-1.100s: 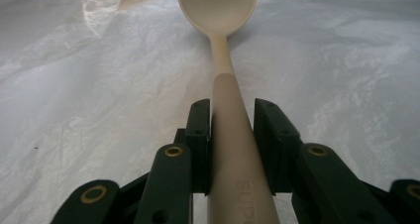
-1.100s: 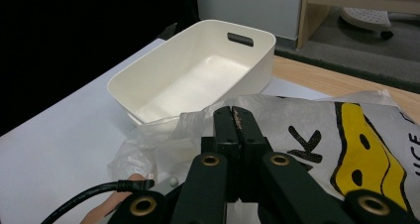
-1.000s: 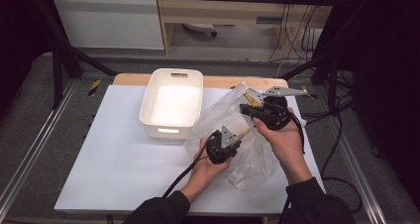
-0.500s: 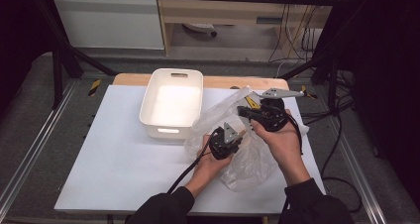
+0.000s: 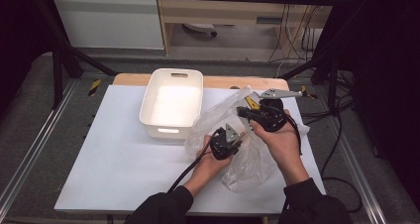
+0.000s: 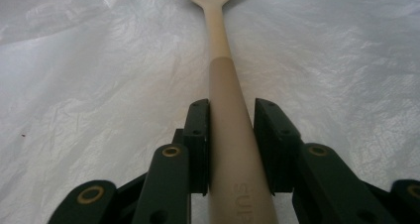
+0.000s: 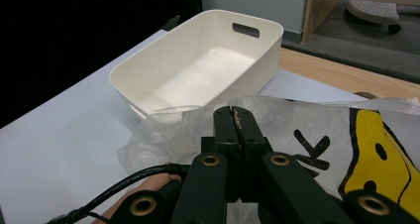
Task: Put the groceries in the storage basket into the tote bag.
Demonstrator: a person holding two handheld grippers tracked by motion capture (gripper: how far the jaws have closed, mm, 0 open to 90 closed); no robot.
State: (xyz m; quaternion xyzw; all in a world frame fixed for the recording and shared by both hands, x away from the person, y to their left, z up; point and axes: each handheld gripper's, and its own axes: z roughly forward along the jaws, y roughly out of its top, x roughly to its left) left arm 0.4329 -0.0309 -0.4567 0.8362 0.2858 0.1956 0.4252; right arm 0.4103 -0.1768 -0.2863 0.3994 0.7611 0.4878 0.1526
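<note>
Spoon [image 6: 225,110] clamped in left gripper [image 6: 230,144] inside plastic bag [image 5: 247,164].

High view: fixed above the person's side, facing forward and down over the whole bench [image 5: 114,149], far off.
Left gripper view: rides the left gripper [image 6: 230,149], looking along its fingers, very close to the spoon [image 6: 223,85] on plastic bag [image 6: 99,85].
Right gripper view: rides the right gripper [image 7: 236,130], facing over the bag toward the white bin [image 7: 198,70], near.
Shared: bin [image 5: 173,102] and bag [image 5: 247,159].
</note>
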